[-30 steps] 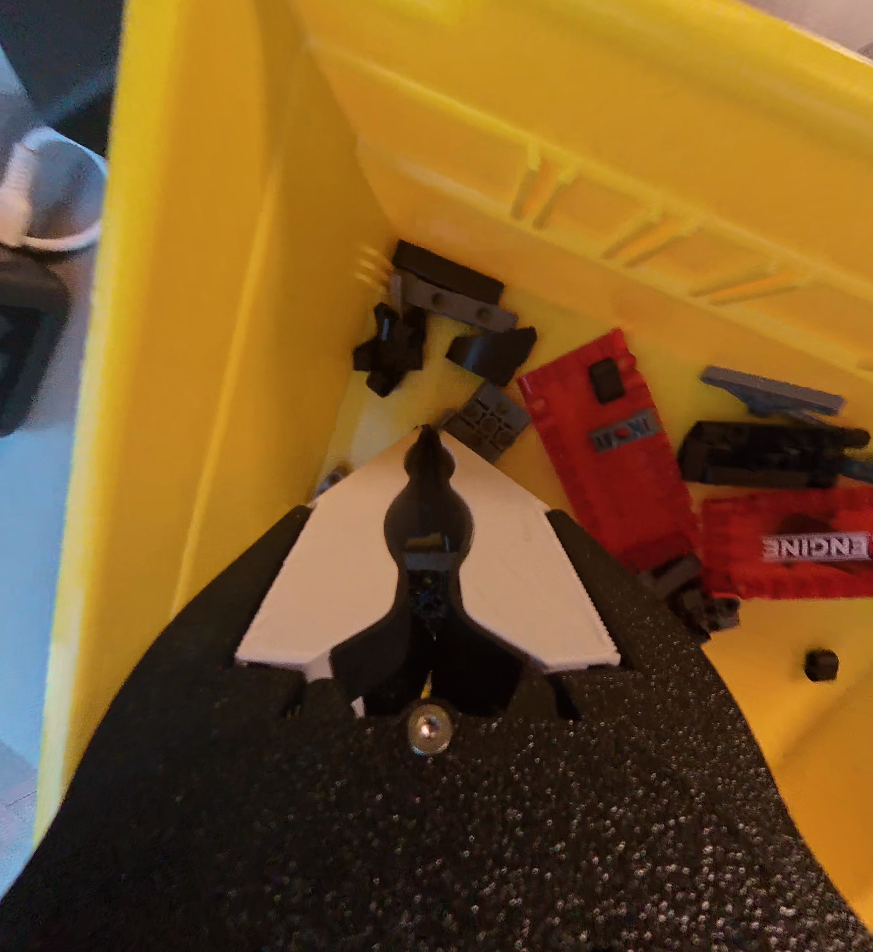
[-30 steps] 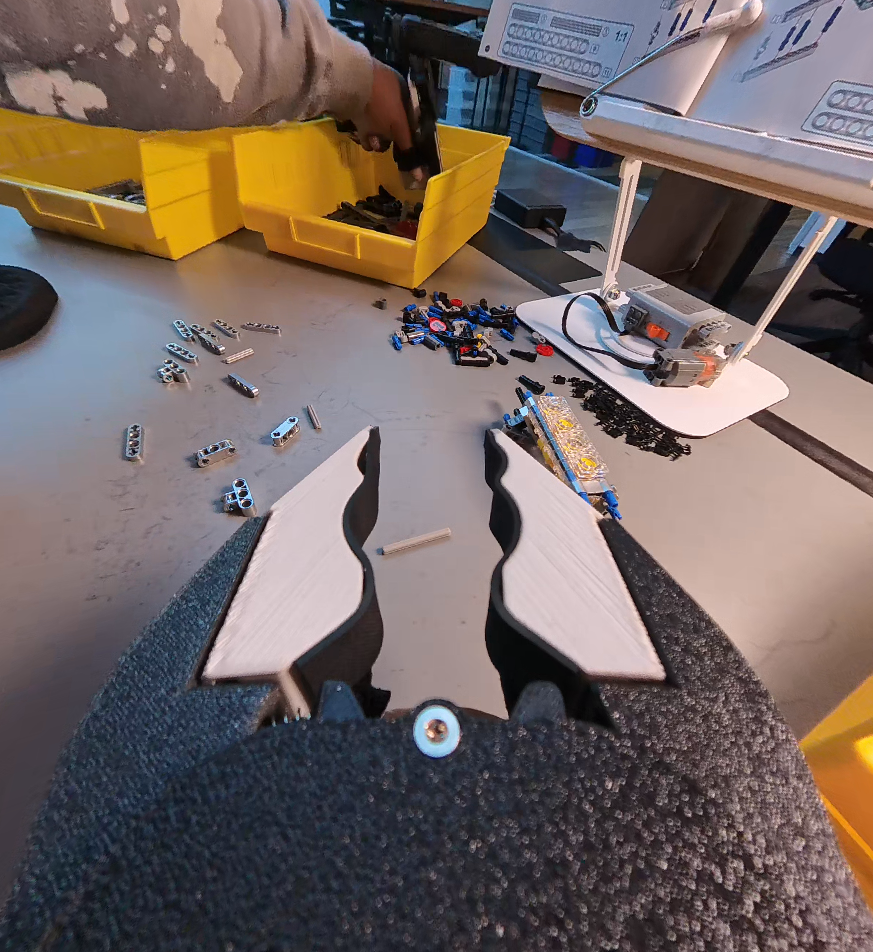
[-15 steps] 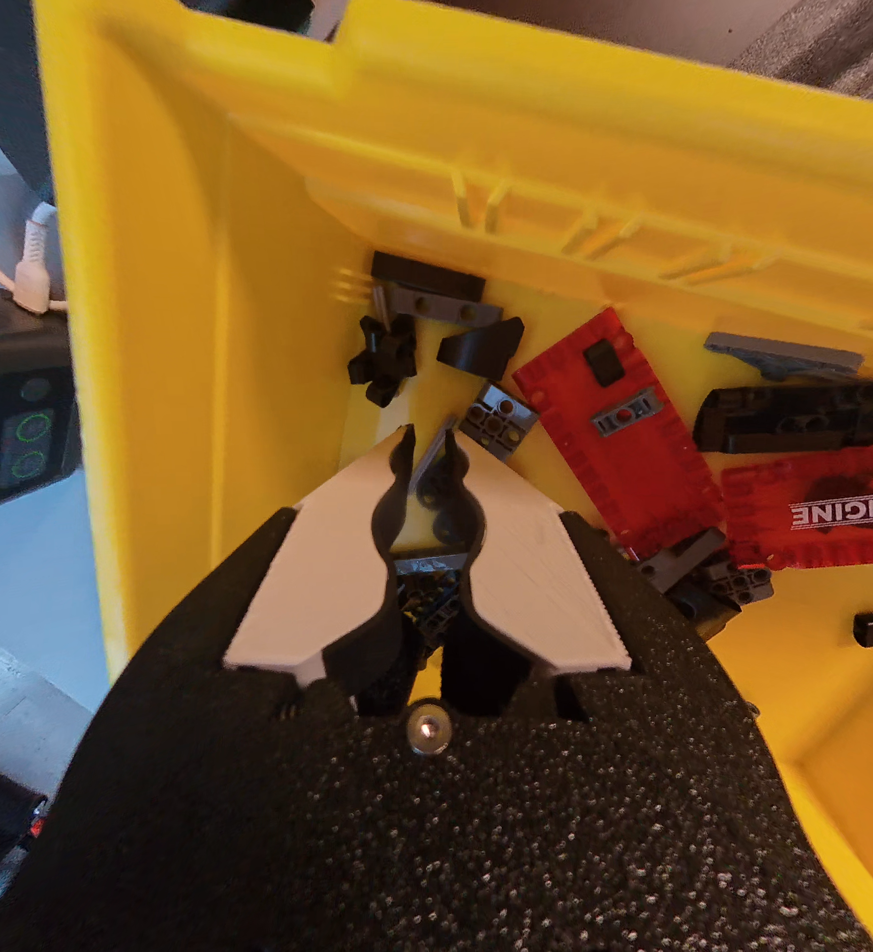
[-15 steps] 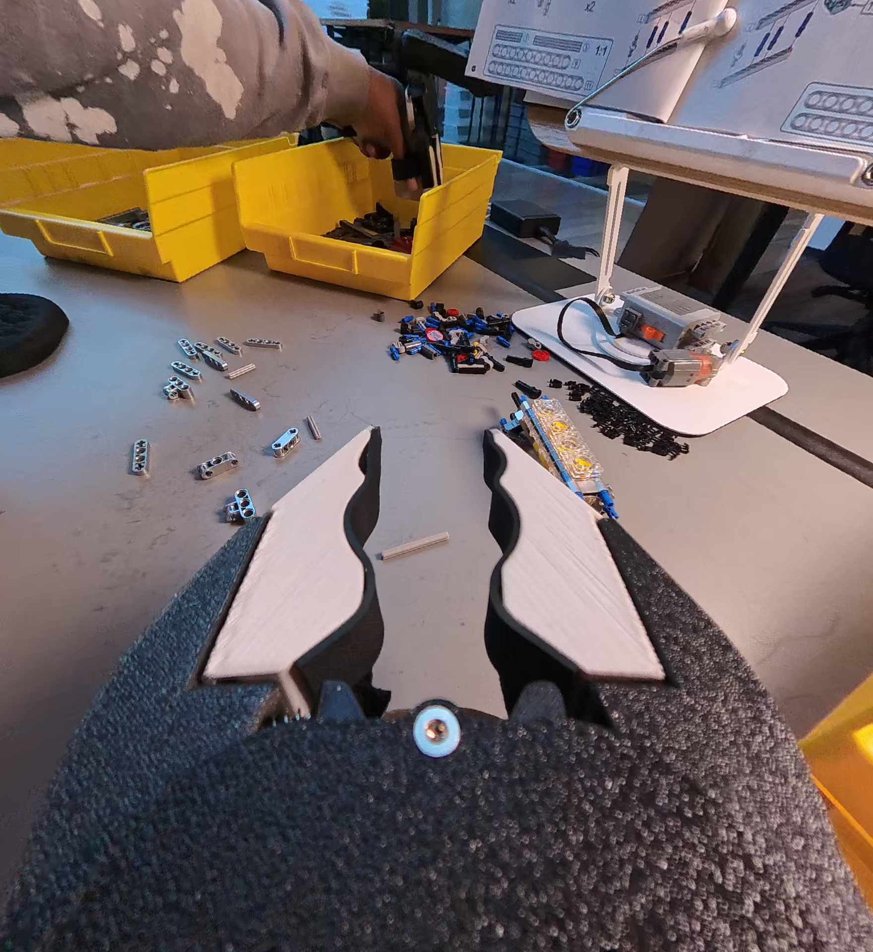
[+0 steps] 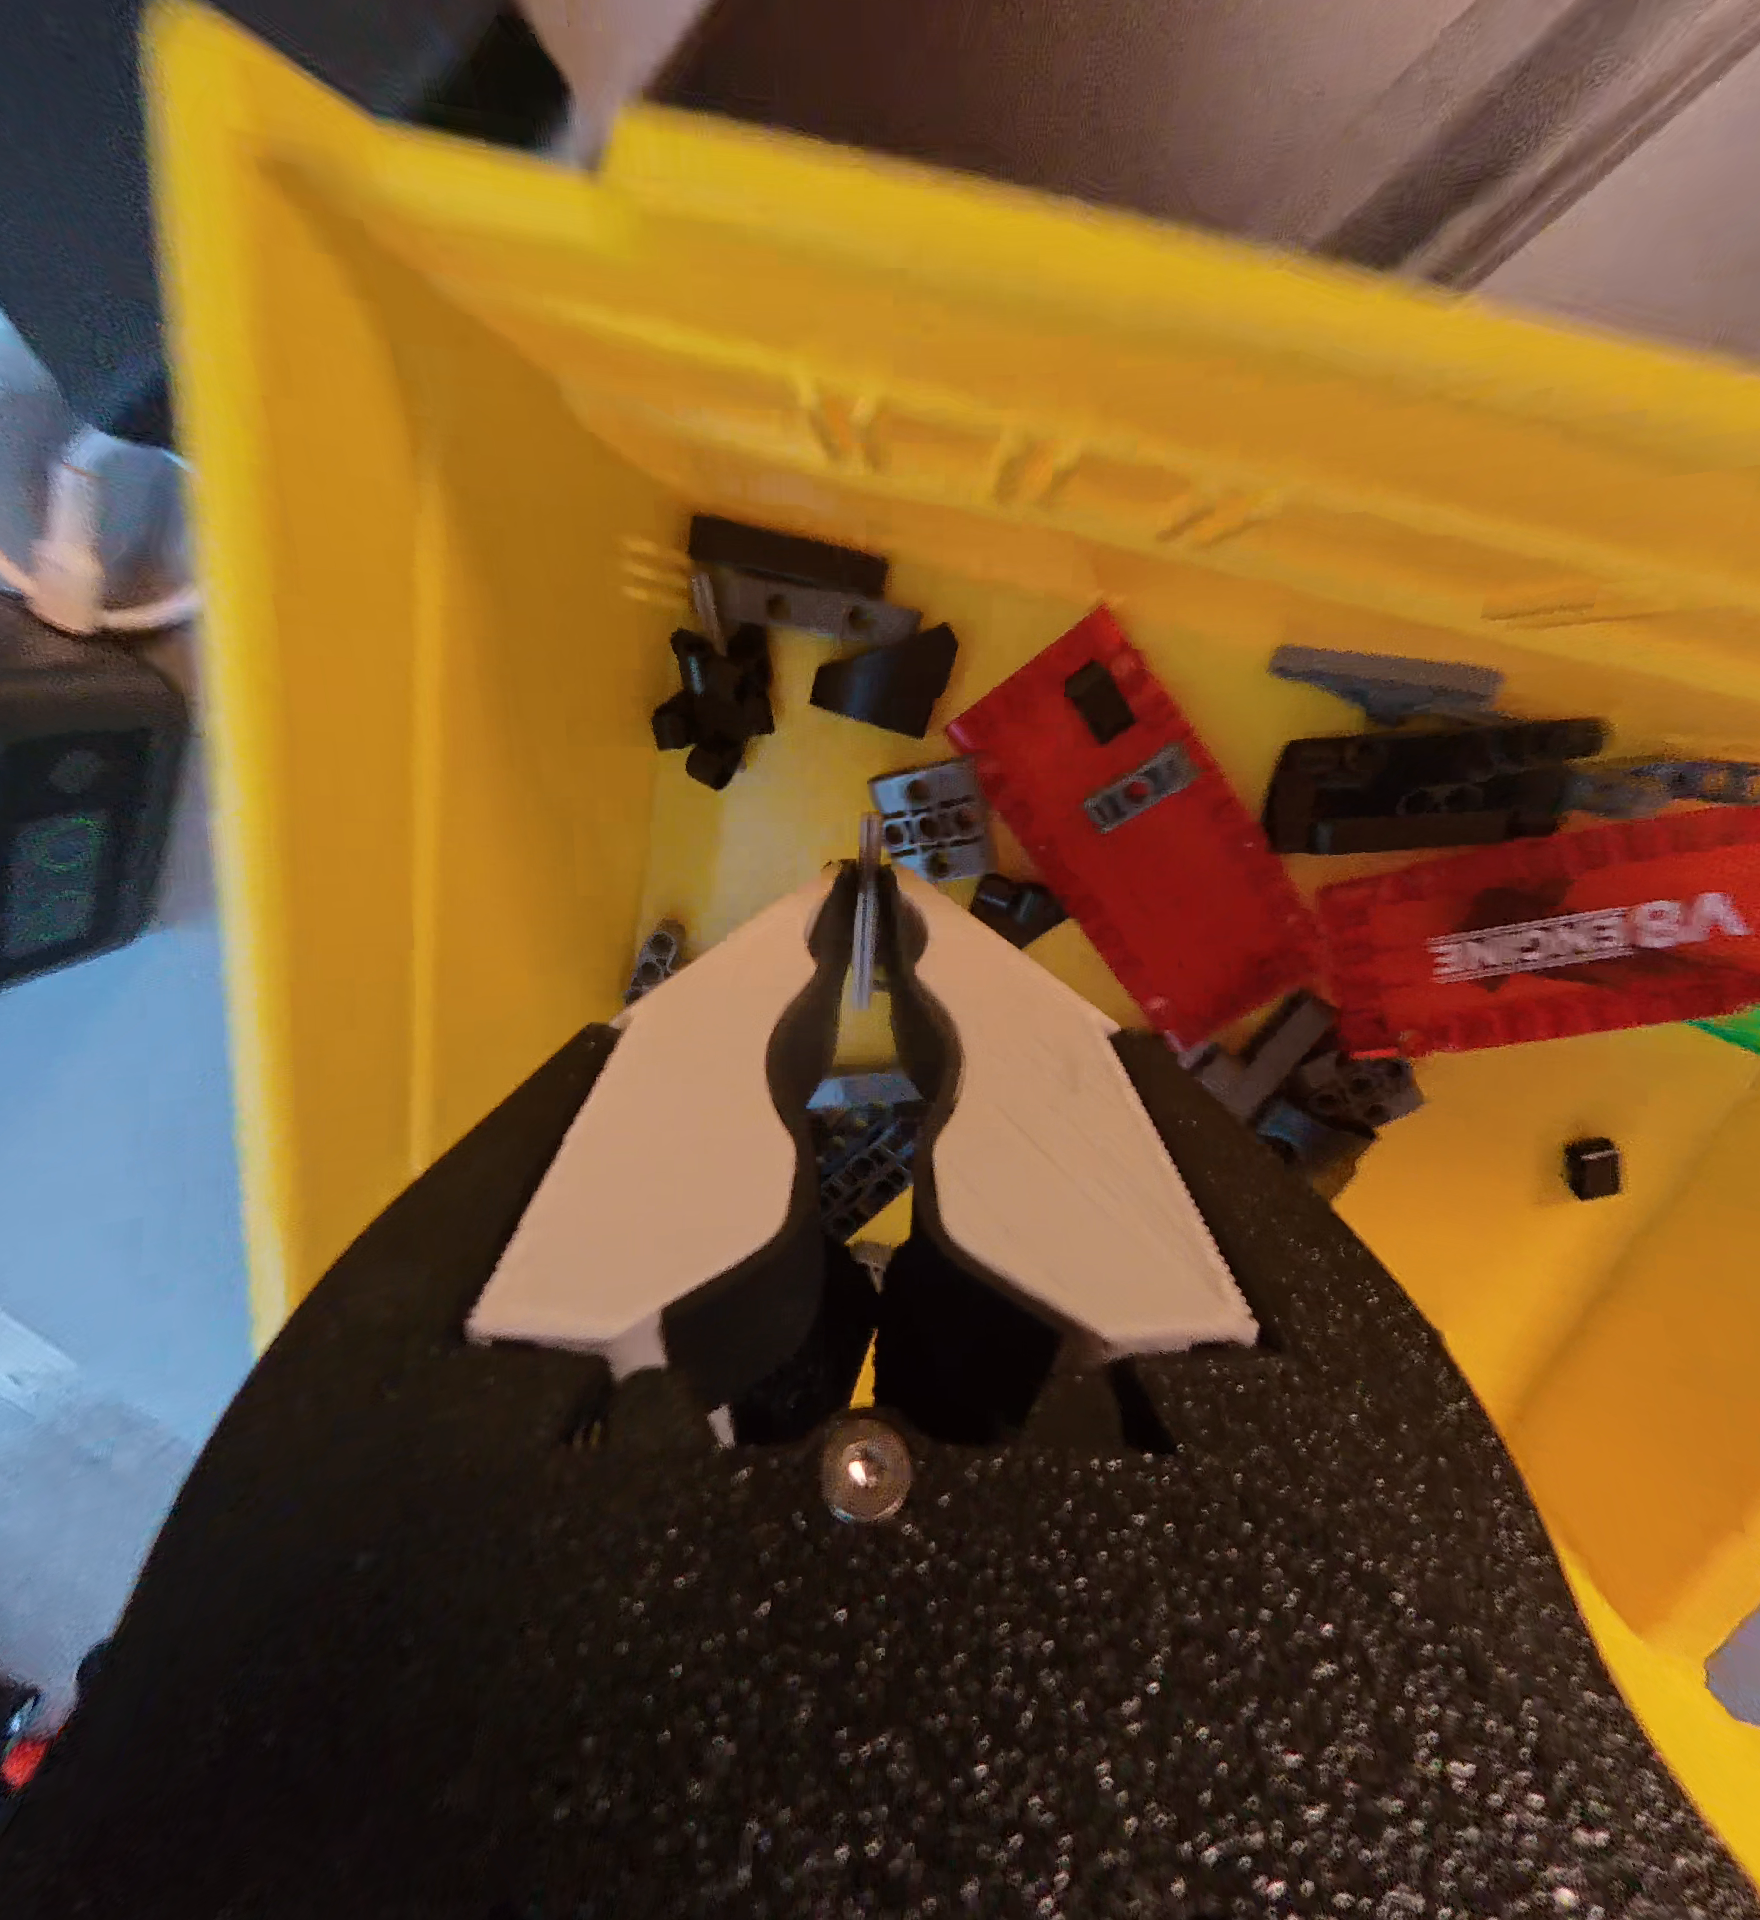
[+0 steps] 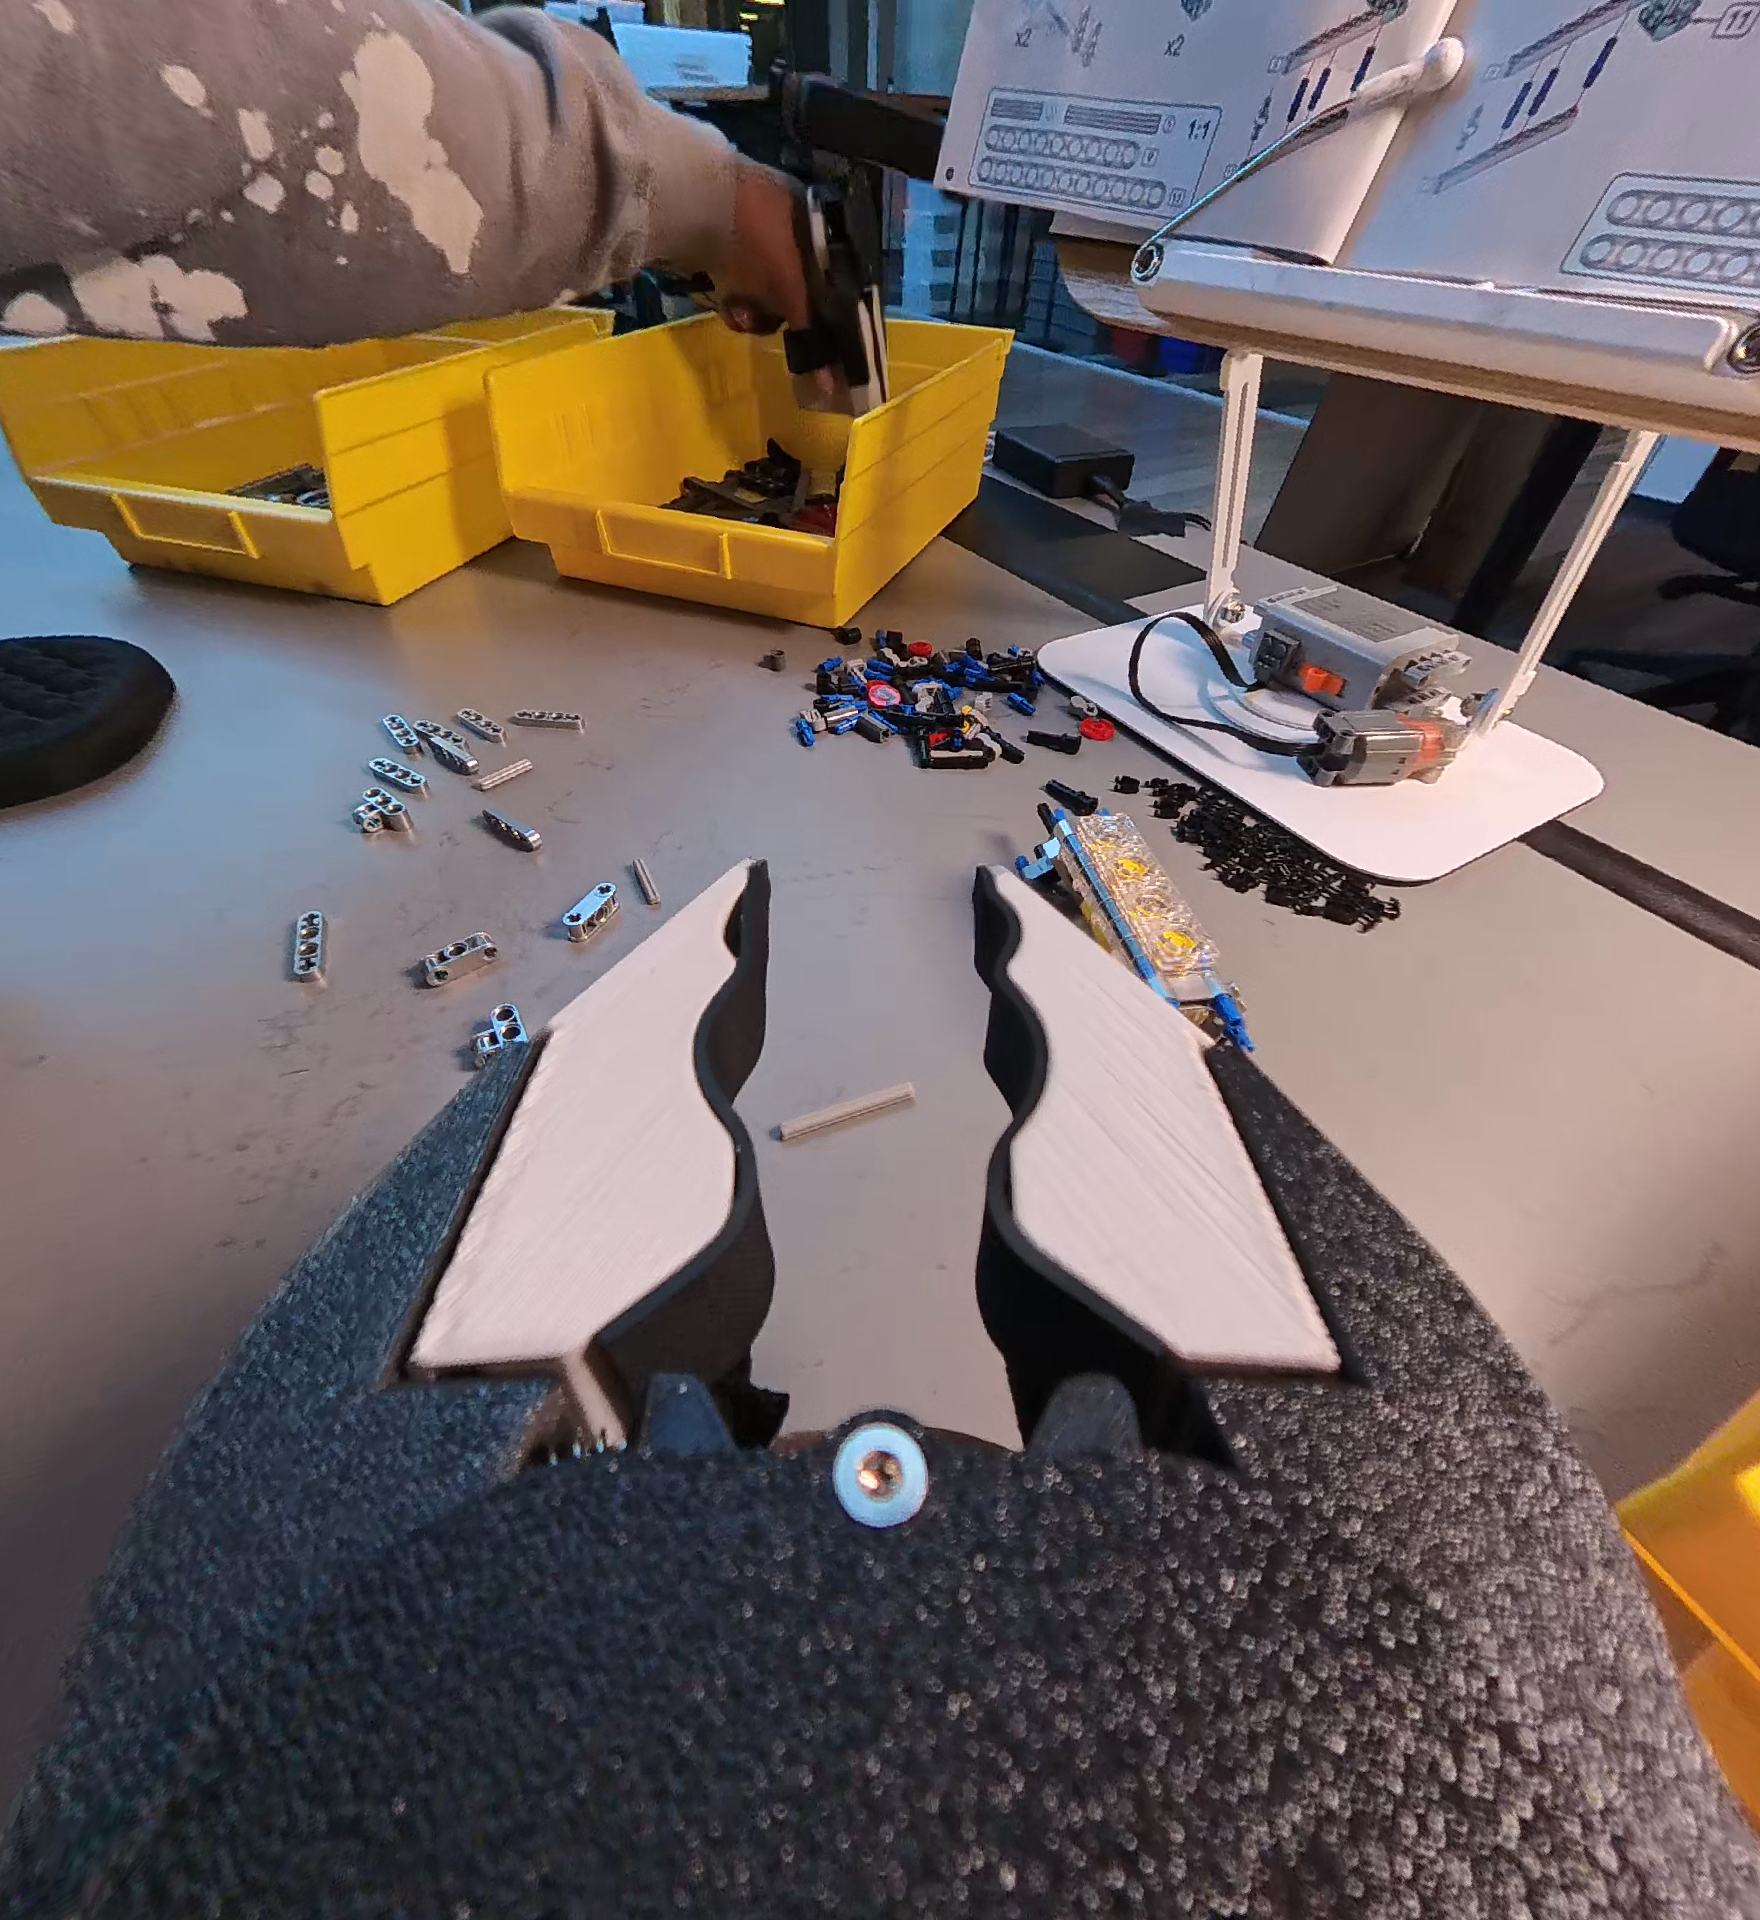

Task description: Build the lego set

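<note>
A: Left hand-held gripper [image 5: 863, 896]?
B: Pinching a thin grey flat piece [image 5: 865, 914] edge-on, over the glossy yellow bin [image 5: 336, 727].
A: Right hand-held gripper [image 6: 871, 883]?
B: Gaping wide, empty, hovering over a ridged grey axle [image 6: 847, 1112] on the matte counter [image 6: 1478, 1143].

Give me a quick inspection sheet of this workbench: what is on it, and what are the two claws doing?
Surface: grey table, bare in front.
Job's things: yellow bin holding red panels and black pieces; thin grey piece.
Clutter: grey beams, grey axle, mixed pile of small parts, clear yellow-dotted assembly, second yellow bin.
Grippers: left claw shut on the thin grey piece inside the bin; right claw open above the axle.
Cables: black cable on the white stand base.
Surroundings: instruction pages on the stand, a person's sleeve.
</note>
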